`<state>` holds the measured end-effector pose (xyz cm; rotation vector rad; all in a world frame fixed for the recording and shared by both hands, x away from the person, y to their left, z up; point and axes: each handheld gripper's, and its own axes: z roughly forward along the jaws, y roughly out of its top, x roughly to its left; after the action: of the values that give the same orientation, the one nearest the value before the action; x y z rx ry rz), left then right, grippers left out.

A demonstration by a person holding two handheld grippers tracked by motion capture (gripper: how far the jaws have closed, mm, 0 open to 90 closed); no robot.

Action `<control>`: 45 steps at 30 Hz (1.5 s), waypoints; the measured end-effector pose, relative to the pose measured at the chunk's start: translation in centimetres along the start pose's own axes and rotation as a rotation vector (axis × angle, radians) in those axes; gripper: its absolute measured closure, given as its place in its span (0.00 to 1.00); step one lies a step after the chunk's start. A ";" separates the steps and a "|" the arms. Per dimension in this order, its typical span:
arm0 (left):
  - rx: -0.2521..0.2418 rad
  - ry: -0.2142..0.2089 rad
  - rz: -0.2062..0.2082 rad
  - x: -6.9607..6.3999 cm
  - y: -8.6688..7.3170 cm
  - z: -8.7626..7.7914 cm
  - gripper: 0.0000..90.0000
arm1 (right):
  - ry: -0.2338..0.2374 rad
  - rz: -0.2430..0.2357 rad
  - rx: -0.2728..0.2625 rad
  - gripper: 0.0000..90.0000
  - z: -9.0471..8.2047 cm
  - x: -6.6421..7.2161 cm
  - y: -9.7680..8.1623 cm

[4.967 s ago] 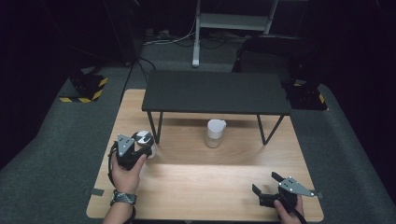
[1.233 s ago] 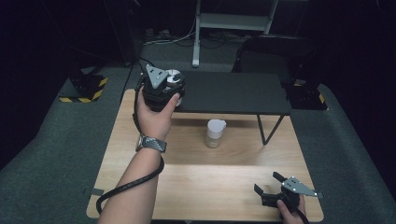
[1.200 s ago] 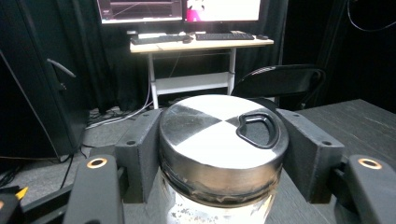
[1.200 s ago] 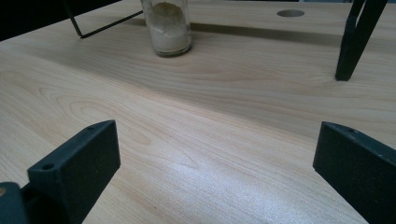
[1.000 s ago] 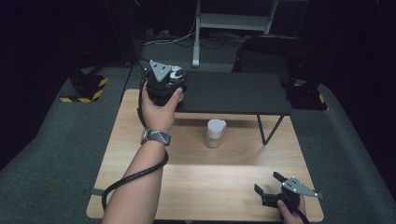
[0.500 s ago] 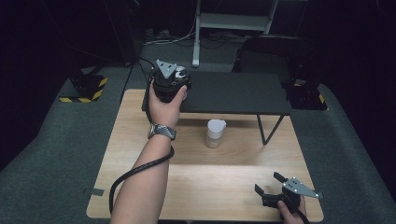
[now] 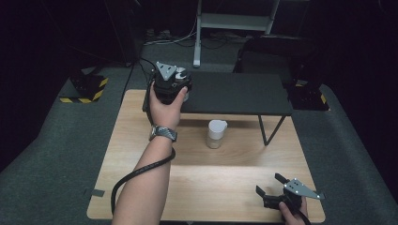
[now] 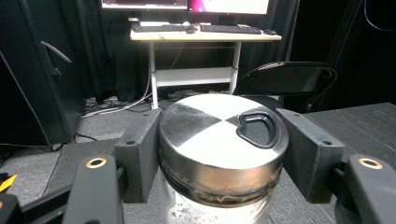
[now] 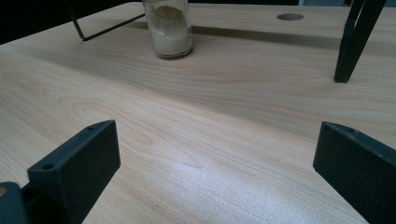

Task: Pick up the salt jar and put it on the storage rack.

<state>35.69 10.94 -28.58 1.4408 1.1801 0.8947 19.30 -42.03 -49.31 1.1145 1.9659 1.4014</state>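
The left fingers (image 8: 140, 158) pinch the metal-lidded jar (image 8: 223, 140) upright between them, over the black shelf's (image 7: 234, 93) left end, which lies directly beneath. The right fingers (image 9: 79, 163) stand spread, empty, on the worktop (image 7: 211, 183), well apart from it.

Your broad wooden table (image 7: 141, 154) lies open in front, so a hand can sweep across it freely. The black shelf (image 7: 234, 93) spans the back; passage beneath it is blocked by the powder jar (image 7: 216, 134) (standing near the middle) and the thin leg (image 7: 263, 131) at right.
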 end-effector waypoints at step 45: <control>-0.044 0.007 -0.018 0.4 -1.9 -1.0 0.06 | 0.001 -0.002 0.000 0.01 0.0 0.0 0.0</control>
<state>34.49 11.56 -30.31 1.3908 1.1703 0.9089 19.29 -42.00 -49.31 1.1115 1.9674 1.4005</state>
